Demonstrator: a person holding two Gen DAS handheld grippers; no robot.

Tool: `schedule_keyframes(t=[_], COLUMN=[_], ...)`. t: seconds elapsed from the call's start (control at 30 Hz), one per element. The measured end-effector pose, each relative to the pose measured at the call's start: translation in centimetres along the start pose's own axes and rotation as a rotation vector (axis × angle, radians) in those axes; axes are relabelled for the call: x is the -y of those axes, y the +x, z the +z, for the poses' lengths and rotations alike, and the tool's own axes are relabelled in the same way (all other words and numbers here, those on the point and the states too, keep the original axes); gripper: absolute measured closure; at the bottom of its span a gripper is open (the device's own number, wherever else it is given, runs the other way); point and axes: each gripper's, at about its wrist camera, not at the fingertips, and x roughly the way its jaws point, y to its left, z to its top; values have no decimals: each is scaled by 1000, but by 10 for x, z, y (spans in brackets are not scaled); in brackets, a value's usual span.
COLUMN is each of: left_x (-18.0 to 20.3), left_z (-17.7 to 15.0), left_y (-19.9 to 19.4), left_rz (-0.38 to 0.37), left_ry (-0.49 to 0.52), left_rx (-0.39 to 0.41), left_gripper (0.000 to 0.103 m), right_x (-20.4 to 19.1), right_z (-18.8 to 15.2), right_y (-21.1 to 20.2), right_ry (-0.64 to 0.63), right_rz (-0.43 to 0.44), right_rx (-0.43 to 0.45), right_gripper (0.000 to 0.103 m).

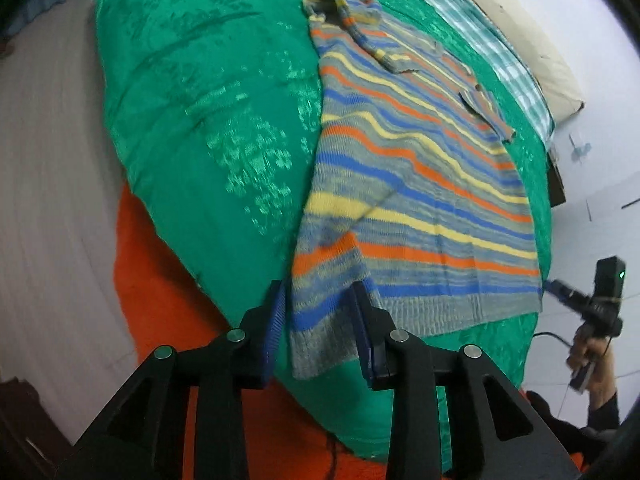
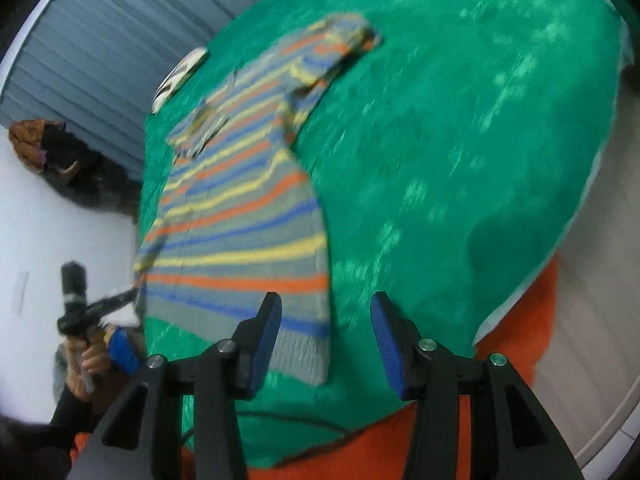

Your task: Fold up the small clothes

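A small knitted sweater (image 1: 416,184) striped grey, blue, orange and yellow lies flat on a green bed cover (image 1: 208,120), one sleeve folded across its chest. My left gripper (image 1: 318,312) hangs over the near left hem corner, jaws apart, with the cloth lying loose between the blue pads. In the right wrist view the sweater (image 2: 240,216) is blurred; my right gripper (image 2: 324,316) is open above its near right hem corner and the green cover (image 2: 460,160), holding nothing. Each gripper also shows in the other's view, held by a hand: the right gripper (image 1: 558,290) and the left gripper (image 2: 134,292).
An orange blanket (image 1: 160,280) shows under the green cover at the bed's near edge. A cream pillow (image 1: 532,56) and checked cloth lie at the far side. A pale floor (image 1: 48,200), a blue pleated curtain (image 2: 92,48) and a dark heap of things (image 2: 68,160) surround the bed.
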Motion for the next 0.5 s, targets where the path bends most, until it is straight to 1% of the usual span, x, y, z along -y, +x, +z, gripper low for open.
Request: schedule_keyframes(t=[0.03,0.07,0.1,0.13,0.17,0.2,0.27,0.33,0.37,0.43,0.5], left_x=[2,7,13,17,20,21,17,12,13,16,18], left_z=[-2,-3,-4,-3,-3,-1,-1,-3,-5,-8,-11], left_y=[-1,-1,-1,1,-1,-3,-19,-37,-40,-32,-9], left_rz=[1,1,7,18,48,65,73,41,49,104,158], left_ry=[12,29,58,73,88,96,91,77,91,124,136], left_rx=[-3,-8,-21,-38,-43,-41,-32,-28,-30,-42,-92], left_gripper=[72,74,100,101,101,101,102,102,102,102,102], right_x=[-1,-8,-10,-12,-15,-16,-14,-19,-19,-23,-20], right_z=[-6,-9,-14,-18,-17,-14,-10,-8,-9,-11,-15], right_y=[3,14,19,23,30,30,16,-14,-24,-26,-9], right_ry=[-13,-45,-78,-110,-127,-121,-104,-112,-108,-118,-125], right_rz=[4,4,-2,-17,-27,-17,-7,-18,-16,-56,-114], right_rx=[-15,-45,-56,-65,-78,-103,-72,-25,-19,-36,-86], right_gripper=[56,55,55,68,97,98,98,98,98,98,98])
